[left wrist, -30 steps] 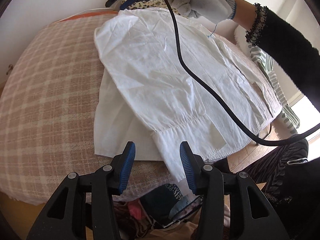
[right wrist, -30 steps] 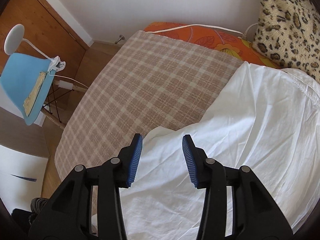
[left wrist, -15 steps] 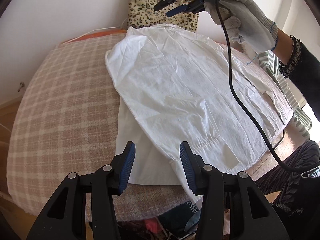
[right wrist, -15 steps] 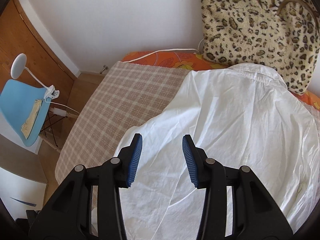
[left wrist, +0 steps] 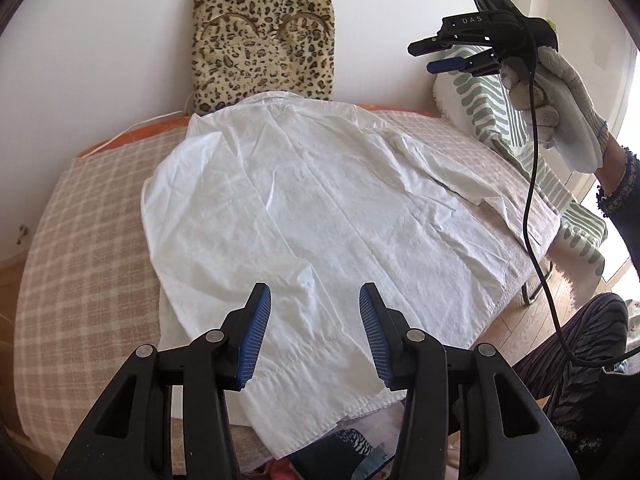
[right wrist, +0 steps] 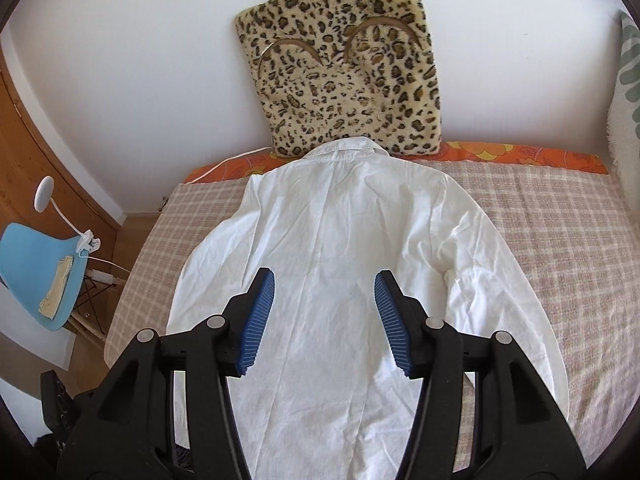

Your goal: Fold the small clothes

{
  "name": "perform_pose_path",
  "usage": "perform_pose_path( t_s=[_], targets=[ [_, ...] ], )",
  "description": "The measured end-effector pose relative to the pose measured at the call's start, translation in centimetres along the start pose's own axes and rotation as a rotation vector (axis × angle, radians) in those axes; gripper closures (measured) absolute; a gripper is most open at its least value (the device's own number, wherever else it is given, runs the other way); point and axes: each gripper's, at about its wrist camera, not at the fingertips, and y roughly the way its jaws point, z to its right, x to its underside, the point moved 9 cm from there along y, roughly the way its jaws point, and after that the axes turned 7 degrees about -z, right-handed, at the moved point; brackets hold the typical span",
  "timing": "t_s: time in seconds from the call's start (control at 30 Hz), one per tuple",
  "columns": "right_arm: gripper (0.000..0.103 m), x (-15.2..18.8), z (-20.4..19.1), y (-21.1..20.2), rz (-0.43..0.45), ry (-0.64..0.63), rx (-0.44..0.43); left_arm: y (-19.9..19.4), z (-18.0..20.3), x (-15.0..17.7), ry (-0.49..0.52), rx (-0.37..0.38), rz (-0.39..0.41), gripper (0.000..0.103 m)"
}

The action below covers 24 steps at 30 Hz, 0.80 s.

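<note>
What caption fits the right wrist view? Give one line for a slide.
Right gripper, jaws opening and empty, above a white cotton shirt spread on a checked bedspread.

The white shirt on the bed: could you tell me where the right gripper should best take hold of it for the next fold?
Probably the white shirt by its unfolded sleeve, near the outer edge. It lies flat on the checked cover, clear of the body, so coming from the right side lets the jaws pinch one layer.
</note>
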Motion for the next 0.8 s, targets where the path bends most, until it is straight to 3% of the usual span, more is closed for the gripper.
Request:
perform_pose_path(
  t_s=[0.23, 0.5, 0.8],
  targets=[
    [0.048, 4.4, 9.6, -6.5, 0.037, 0.116, 0.075, 0.8, 6.7, -2.3, 0.082, 0.067, 0.018, 0.058],
    [0.048, 8.4, 19.5, -12.7, 0.083, 0.234, 0.105, 3.6, 16.4, -4.4, 0.218, 0.16, -0.01, 0.058],
    [0.048, 15.7, 26.9, -14.1, 0.015, 0.297, 0.093, 6.9, 28.0, -6.0, 0.354, 0.264, -0.034, 0.058]
  ],
)
